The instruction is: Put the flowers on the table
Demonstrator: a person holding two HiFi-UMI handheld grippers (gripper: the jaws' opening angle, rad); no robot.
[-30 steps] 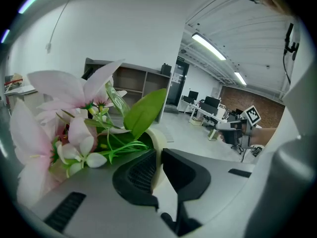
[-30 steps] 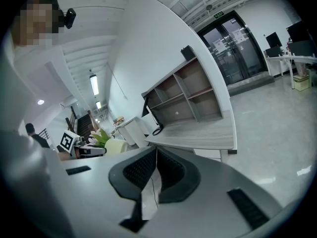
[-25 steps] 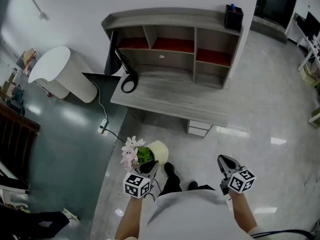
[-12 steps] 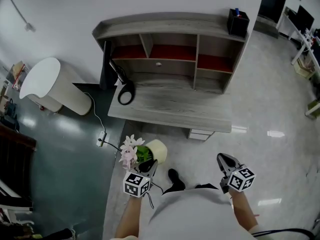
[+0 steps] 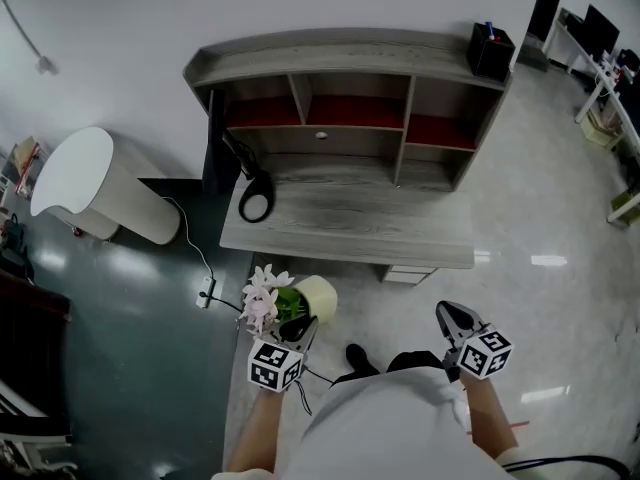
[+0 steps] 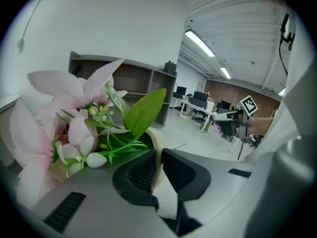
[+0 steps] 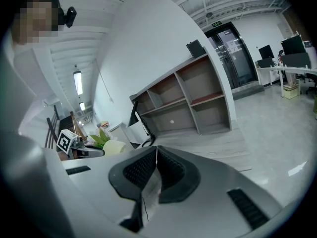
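Observation:
A pale yellow pot (image 5: 316, 298) of pink flowers (image 5: 262, 299) with green leaves hangs just off the front left corner of the grey wooden table (image 5: 350, 223). My left gripper (image 5: 300, 334) is shut on the pot's rim (image 6: 157, 148), with the flowers (image 6: 69, 118) and a green leaf (image 6: 143, 112) filling the left of the left gripper view. My right gripper (image 5: 451, 320) is shut with nothing in it, held over the floor at the right. From the right gripper view I see the pot (image 7: 113, 146), the table (image 7: 208, 142) and my right gripper (image 7: 156, 152).
A shelf hutch (image 5: 350, 108) stands at the back of the table, with a black lamp and ring (image 5: 254, 204) at its left and a black box (image 5: 491, 50) on top. A white round bin (image 5: 90, 183) stands left. A power strip and cable (image 5: 207, 290) lie on the floor.
The view has shifted so the table sits more centred and nearer. Both grippers keep their places relative to the body; the left still holds the pot.

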